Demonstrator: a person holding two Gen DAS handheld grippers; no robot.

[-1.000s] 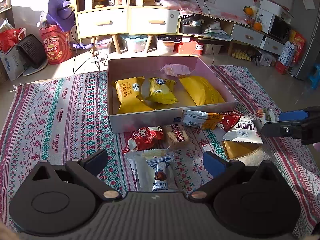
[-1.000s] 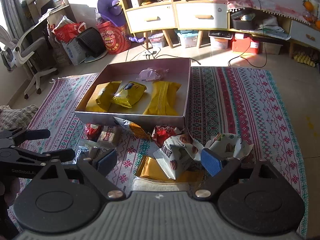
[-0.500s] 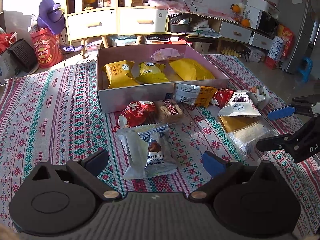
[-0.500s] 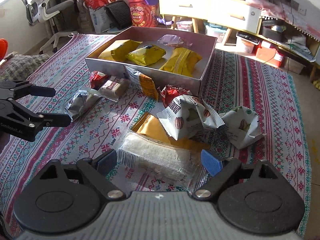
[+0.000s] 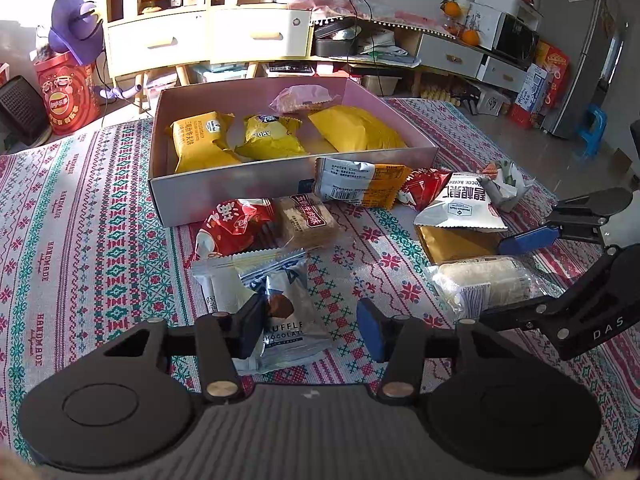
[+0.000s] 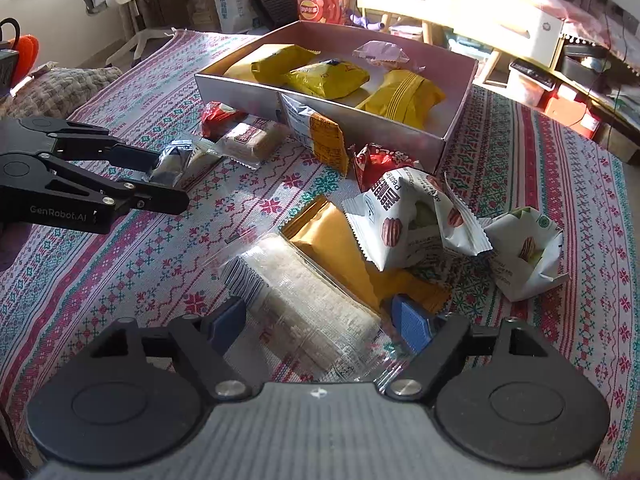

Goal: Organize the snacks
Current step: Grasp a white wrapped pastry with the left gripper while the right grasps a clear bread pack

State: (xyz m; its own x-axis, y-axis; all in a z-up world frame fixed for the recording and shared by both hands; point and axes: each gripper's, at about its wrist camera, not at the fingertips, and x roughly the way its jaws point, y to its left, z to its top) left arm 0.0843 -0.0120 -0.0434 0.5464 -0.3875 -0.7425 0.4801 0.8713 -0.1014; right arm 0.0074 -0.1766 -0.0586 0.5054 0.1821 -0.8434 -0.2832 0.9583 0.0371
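My left gripper [image 5: 310, 330] is closing over the truffle chocolate packet [image 5: 280, 316], which lies between the jaws on the patterned cloth [image 5: 80, 240]; the pads look not yet pressed on it. My right gripper [image 6: 320, 324] is closing too, the clear-wrapped rice cake [image 6: 304, 300] between its jaws, still loose, I judge. I should let both pads seat across the wrappers' middles before lifting, since film slips. The gold pouch [image 6: 332, 240] lies just beside and partly under the rice cake, so I must not catch its edge. Farther on, the white nut packets [image 6: 408, 220], red packets and an orange-ended bar [image 6: 316, 132] crowd the box [image 5: 280, 184] front wall; lift clear of them. Three yellow bags already lie inside.
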